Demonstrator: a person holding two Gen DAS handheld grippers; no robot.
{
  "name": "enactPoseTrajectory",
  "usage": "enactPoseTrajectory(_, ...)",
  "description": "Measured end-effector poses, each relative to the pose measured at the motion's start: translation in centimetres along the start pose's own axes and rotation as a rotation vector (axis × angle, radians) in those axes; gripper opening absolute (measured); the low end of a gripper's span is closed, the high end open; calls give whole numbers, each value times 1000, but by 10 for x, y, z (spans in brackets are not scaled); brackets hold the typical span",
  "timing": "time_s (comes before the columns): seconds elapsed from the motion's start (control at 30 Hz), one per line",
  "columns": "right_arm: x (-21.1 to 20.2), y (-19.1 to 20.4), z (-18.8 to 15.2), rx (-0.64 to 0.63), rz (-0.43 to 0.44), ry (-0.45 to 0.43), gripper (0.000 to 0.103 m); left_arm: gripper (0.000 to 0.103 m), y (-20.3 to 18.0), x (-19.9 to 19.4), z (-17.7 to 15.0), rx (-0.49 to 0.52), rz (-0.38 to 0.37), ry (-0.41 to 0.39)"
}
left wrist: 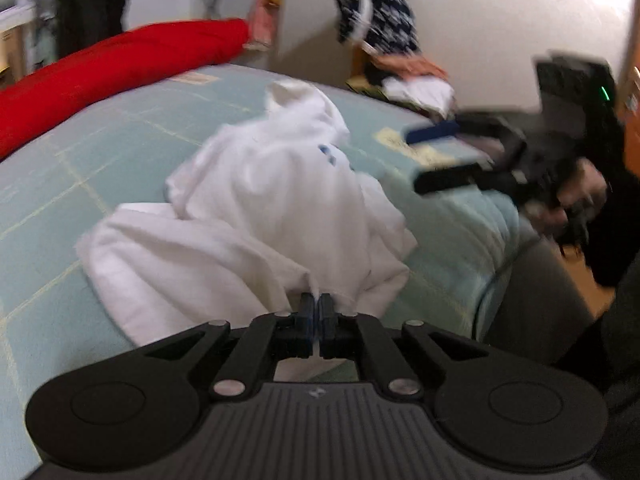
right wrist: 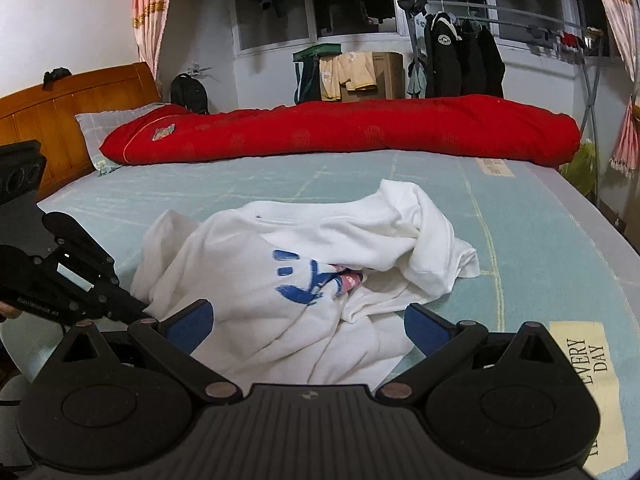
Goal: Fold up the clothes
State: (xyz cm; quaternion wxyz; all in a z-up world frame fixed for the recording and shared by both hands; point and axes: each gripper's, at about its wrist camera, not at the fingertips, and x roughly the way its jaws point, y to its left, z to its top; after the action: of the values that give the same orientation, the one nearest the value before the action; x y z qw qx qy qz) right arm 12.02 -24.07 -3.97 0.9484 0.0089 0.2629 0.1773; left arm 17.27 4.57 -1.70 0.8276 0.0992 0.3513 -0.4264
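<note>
A lived-in home bedroom, plainly. Wide bed [right wrist: 540, 240] under a pale green sheet, wooden headboard [right wrist: 80, 100] at the far left, checked pillow [right wrist: 104, 124] tucked beneath a long red quilt [right wrist: 340, 132] rolled along the far edge. Behind it, a window [right wrist: 352, 8] hung with dark clothes, pink patterned curtains [right wrist: 150, 12] either side, jackets [right wrist: 460, 60] on a metal drying rack, a cardboard box [right wrist: 388, 74], a black backpack [right wrist: 189, 94] against the wall. Crumpled white T-shirt [right wrist: 312, 264] on the sheet; more piled clothes [left wrist: 408, 76] past the bed's corner.
</note>
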Motion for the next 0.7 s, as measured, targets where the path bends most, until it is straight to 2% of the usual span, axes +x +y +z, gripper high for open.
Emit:
enactPoseTrajectory(0.07, -6, 4, 0, -19, -1, -8, 103, 11, 11, -8, 4, -71, 1, -55)
enactPoseTrajectory(0.13, -11, 7, 1, -29, -3, -16, 103, 23, 25, -15, 9, -170, -12, -121)
enactPoseTrajectory(0.2, -14, 10, 1, -22, -2, -20, 103, 44, 34, -13, 13, -218, -7, -174)
enactPoseTrajectory(0.27, -16, 12, 2, -11, -2, -22, 103, 45, 42, -9, 17, -257, 2, -224)
enactPoseTrajectory(0.33, -17, 16, 2, -7, 1, -21, 103, 54, 55, 0, 24, -302, 20, -246)
enactPoseTrajectory(0.37, -17, 17, 2, -9, 3, -21, 103, 59, 62, 6, 26, -329, 17, -240)
enactPoseTrajectory(0.43, -18, 19, 1, -12, 4, -19, 103, 59, 79, 22, 29, -396, 7, -209)
enactPoseTrajectory(0.53, -19, 17, 0, -9, -4, -17, 103, 59, 98, 49, 27, -460, -41, -105)
enactPoseTrajectory(0.6, -20, 13, -2, -3, -11, -15, 103, 59, 99, 62, 23, -449, -54, -62)
enactPoseTrajectory(0.7, -17, 5, -4, 12, -24, -4, 103, 56, 96, 74, 24, -410, -73, -52)
